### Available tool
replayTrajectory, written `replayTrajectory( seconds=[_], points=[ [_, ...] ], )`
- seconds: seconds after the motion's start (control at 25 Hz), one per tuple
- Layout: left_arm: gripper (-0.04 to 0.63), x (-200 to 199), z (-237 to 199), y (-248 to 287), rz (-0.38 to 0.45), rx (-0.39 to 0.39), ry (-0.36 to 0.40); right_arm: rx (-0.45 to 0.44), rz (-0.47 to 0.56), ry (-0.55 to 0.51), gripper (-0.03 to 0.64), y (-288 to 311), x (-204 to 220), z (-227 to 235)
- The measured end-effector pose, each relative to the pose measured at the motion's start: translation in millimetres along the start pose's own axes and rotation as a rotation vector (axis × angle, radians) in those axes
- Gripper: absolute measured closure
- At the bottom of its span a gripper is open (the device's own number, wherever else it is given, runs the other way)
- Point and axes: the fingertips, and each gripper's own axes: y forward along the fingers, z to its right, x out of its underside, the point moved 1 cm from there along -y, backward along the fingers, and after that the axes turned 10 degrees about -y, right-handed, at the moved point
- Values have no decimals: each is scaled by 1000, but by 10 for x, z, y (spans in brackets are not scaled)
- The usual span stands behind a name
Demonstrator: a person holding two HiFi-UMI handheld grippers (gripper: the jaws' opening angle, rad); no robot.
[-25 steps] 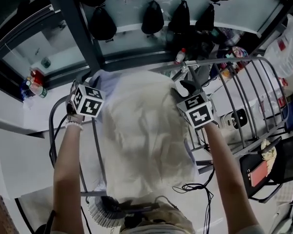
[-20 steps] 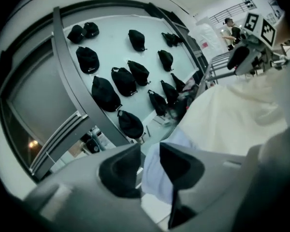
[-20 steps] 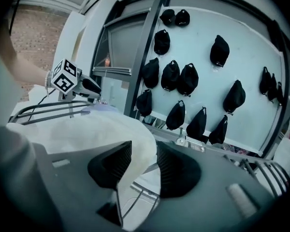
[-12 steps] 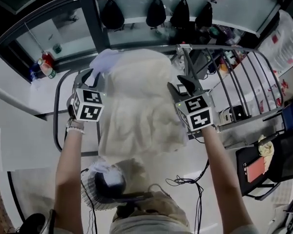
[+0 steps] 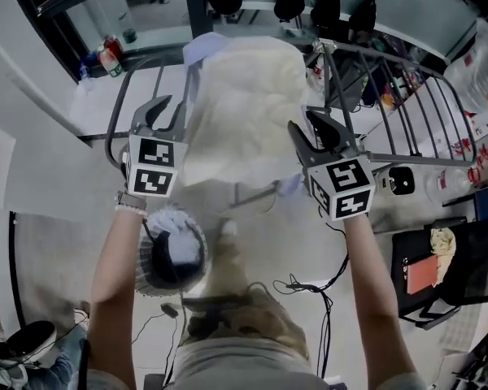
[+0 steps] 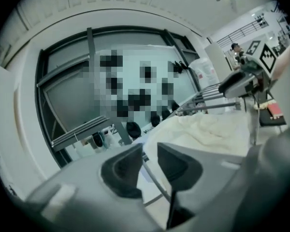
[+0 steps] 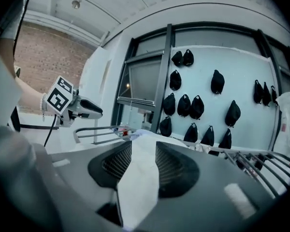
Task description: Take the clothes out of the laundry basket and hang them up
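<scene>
The right tongs were clamped on a fold of the cream garment. Pale cloth filled the gap between the two ribbed pads and trailed down out of them. The left tongs stood at the garment's left edge with the jaws partly apart and closing. No cloth was pinched in them. Only a thin rod of the drying rack showed through the narrow gap, and I could not tell whether it touched either pad. The garment itself lay heaped over the left end of the rack's top, bunched and wrinkled, with a strip of lavender cloth peeping out at its far left corner. The laundry basket sat on the floor at the rack's near edge, just below the left tongs.
</scene>
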Motion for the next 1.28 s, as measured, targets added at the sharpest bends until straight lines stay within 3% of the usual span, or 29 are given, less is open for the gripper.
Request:
replayTrajectory(
  seconds=[0.4, 0.72, 1.28],
  points=[
    [512, 411, 204, -1388, -19, -42, -49, -173, 67, 19, 503, -629, -115, -1086],
    [511, 966, 71, -2071, -64, -91, -177, -306, 57, -19, 508, -545, -64, -1904],
    [488, 2868, 32, -2244, -295, -86, -274, -458, -72, 7, 508, 156, 644, -3052]
  ],
)
